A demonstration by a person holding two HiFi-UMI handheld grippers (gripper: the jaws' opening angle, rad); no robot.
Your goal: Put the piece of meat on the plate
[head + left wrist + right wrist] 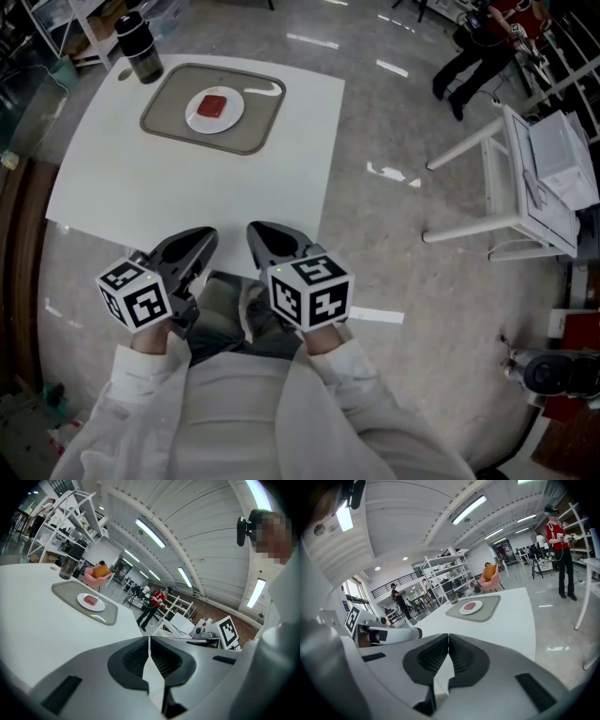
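While both grippers hang low at the table's near edge, close against the person's white sleeves, the piece of meat (pixel 214 105) lies well apart from them toward the far left of the white table (pixel 187 197). It is a small, flat, roughly square slab, deep red from above and more pinkish-red from the side, with a smooth top. It rests in the middle of a round white plate (pixel 198 121), leaving a bare white rim all round it. The plate stands in the left half of a grey-brown tray (pixel 255 120) with rounded corners and a raised lip. A dark tumbler (pixel 139 45) stands upright at the table's far left corner, just beside the tray's corner.

The left gripper (pixel 208 236) has its jaws pressed together with nothing between them; its own view shows the dark ribbed pads meeting along one seam. The right gripper (pixel 257 231) is the same, pads closed on each other and empty. Their tips point toward the tray.
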